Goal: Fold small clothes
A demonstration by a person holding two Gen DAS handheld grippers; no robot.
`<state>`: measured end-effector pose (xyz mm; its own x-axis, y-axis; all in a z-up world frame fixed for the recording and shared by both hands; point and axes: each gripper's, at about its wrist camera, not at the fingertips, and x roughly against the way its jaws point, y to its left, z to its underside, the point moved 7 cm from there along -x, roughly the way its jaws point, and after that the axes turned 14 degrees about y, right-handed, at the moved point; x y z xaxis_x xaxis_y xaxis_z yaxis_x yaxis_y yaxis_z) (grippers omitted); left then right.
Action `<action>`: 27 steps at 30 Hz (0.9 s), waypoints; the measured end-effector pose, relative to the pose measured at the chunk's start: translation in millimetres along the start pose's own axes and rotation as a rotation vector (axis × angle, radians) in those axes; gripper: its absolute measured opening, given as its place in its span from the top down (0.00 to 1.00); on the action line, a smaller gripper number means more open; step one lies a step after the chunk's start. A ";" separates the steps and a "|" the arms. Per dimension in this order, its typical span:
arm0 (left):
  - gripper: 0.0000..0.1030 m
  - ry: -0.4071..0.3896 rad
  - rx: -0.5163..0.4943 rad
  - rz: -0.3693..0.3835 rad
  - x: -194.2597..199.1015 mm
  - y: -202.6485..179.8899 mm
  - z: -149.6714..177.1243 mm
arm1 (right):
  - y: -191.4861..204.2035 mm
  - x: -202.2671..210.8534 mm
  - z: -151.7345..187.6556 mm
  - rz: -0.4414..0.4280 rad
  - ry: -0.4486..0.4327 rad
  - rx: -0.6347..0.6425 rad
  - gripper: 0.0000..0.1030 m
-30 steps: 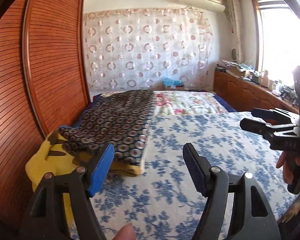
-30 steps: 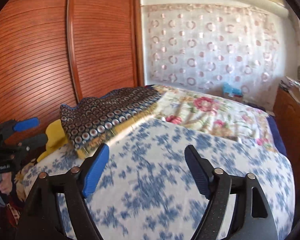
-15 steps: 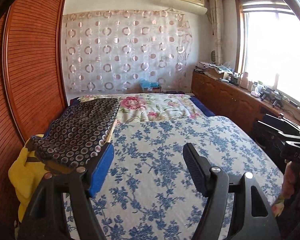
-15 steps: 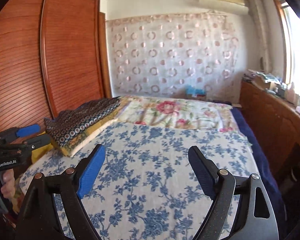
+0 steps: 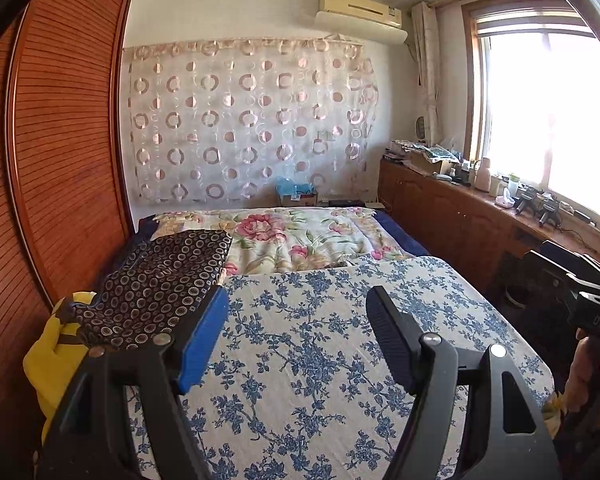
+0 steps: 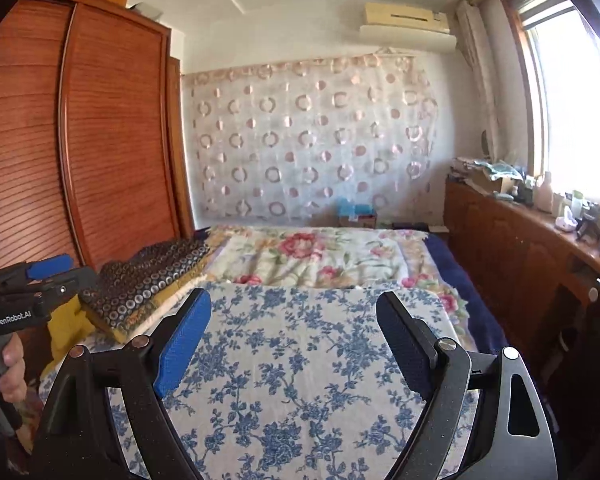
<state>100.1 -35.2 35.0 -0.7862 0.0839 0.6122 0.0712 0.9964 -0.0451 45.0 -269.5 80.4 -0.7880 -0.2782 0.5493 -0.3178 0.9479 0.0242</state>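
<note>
A folded dark garment with a ring pattern (image 5: 160, 284) (image 6: 156, 276) lies at the left edge of the bed, on top of yellow cloth (image 5: 48, 356) (image 6: 66, 326). My left gripper (image 5: 296, 324) hangs open above the blue-flowered sheet (image 5: 320, 360), right of that pile, with nothing between its fingers. My right gripper (image 6: 294, 326) is also open and empty over the same sheet (image 6: 300, 360). The right gripper appears at the right edge of the left wrist view, and the left gripper, held by a hand (image 6: 8, 372), at the left edge of the right wrist view.
A tall wooden wardrobe (image 5: 60, 160) (image 6: 100, 140) stands close along the bed's left side. A pink-flowered blanket (image 5: 300, 236) covers the far half of the bed. A low wooden cabinet (image 5: 460, 220) with clutter on it runs under the window on the right.
Both grippers have risen and tilted upward, so more wall and ceiling show. The right wrist view has swung right, off the wardrobe. The folded pile has not moved. Both stay open.
</note>
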 end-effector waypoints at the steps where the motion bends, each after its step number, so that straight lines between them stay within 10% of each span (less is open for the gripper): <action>1: 0.30 -0.001 -0.002 -0.001 0.7 -0.5 0.1 | -0.9 0.7 -0.5 0.002 -0.001 -0.004 0.16; 27: 0.30 -0.014 -0.009 -0.013 7.4 0.0 3.5 | -0.2 2.5 0.7 0.013 0.000 -0.002 0.16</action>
<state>92.1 -34.6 36.8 -0.7956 0.0715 0.6015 0.0665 0.9973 -0.0306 42.7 -270.5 81.3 -0.7922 -0.2654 0.5496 -0.3062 0.9518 0.0183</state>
